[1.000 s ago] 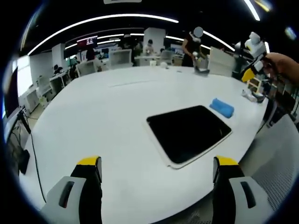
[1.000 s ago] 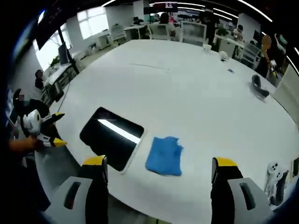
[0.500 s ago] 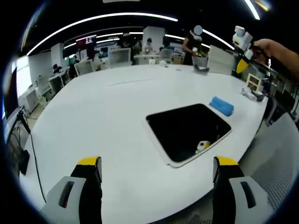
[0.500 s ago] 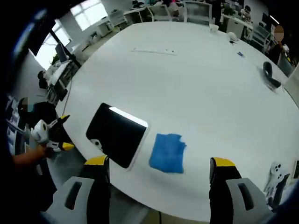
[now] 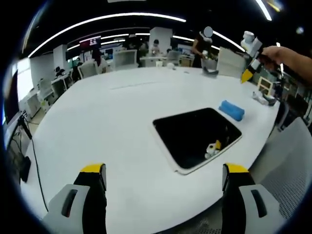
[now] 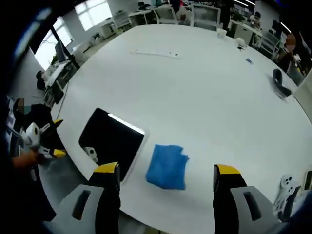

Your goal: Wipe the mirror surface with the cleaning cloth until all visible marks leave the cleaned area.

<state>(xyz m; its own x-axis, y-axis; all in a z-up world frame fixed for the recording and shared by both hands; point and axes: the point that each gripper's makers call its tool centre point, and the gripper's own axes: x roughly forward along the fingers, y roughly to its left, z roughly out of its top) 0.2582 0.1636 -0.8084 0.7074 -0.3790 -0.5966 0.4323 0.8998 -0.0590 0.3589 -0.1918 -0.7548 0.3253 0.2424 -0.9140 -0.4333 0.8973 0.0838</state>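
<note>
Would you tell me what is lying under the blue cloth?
The blue cloth lies flat on the white table, beside the mirror, not on it. Anything beneath it is covered.

No lettering, label, brand or number can be read in either view. A red-lit screen [image 5: 91,43] hangs far back in the room in the left gripper view, but whatever it displays is too small and blurred to make out.
</note>
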